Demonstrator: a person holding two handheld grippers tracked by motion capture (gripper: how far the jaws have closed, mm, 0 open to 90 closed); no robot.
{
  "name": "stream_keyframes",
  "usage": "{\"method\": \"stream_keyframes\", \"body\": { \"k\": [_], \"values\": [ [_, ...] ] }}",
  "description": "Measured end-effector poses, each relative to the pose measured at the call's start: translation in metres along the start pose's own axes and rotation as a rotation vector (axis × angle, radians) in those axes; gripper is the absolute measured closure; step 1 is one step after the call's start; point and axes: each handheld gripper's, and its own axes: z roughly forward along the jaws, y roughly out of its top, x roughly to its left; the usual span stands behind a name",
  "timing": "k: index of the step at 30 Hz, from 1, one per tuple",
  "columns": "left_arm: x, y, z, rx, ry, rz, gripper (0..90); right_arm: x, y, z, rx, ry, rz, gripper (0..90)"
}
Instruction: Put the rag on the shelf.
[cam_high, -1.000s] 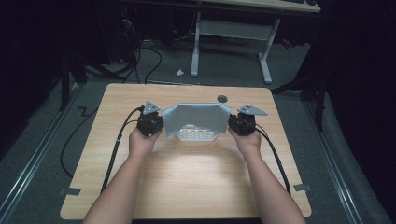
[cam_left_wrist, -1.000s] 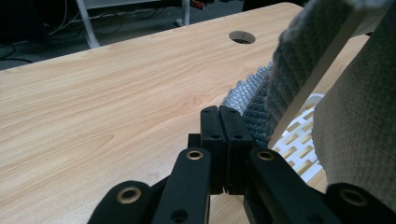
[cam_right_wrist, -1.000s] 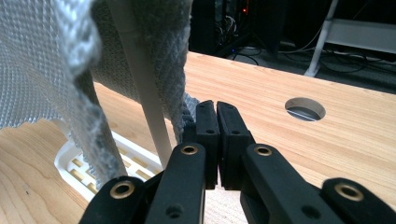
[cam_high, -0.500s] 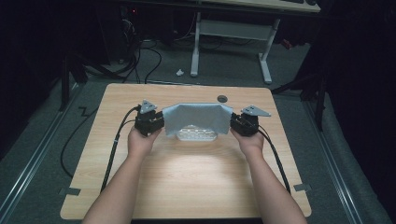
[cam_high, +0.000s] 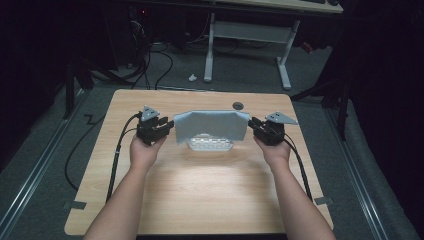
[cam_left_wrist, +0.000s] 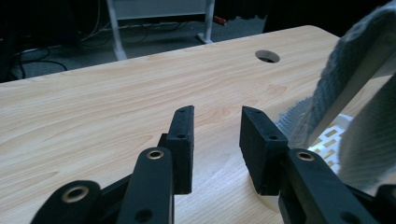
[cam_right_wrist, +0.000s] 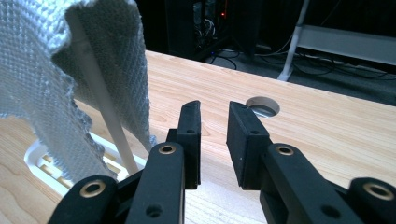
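Presently, a grey woven cloth (cam_high: 212, 125) hangs draped over the upright bar of a white slotted rack (cam_high: 210, 145) at the middle of the wooden table (cam_high: 200, 200), its ends falling on both sides. The left gripper (cam_high: 169, 126) sits just beside the cloth's left end; its jaws have just been opening and stand parted with nothing between them, the cloth (cam_left_wrist: 355, 93) lying off to one side in the left gripper view. The right gripper (cam_high: 253, 125) sits just beside the cloth's right end, jaws likewise just opened and empty, with the cloth (cam_right_wrist: 56, 70) and rack (cam_right_wrist: 51, 168) alongside. A round hole (cam_high: 238, 105) lies in the tabletop behind the rack.
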Motion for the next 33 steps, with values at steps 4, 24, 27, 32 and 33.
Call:
{"method": "stream_keyframes", "body": {
  "k": [4,24,27,32,33],
  "values": [
    [0.005,-0.001,-0.005,-0.003,0.012,-0.002,65.6,-0.002,0.0,-0.002,0.0,-0.011,0.0,75.7],
    [-0.004,-0.031,-0.058,-0.044,-0.003,0.008,59.0,0.021,-0.007,-0.05,-0.026,-0.006,-0.063,70.1],
    [-0.011,-0.039,-0.066,-0.042,-0.005,0.007,57.6,0.031,-0.011,-0.058,-0.027,-0.014,-0.102,67.6],
    [-0.027,-0.057,-0.076,-0.027,-0.032,0.016,55.6,0.048,-0.024,-0.071,0.006,-0.044,-0.136,62.4],
    [-0.032,-0.062,-0.077,-0.018,-0.034,0.024,55.0,0.052,-0.028,-0.073,0.009,-0.044,-0.149,61.1]
  ]
}}
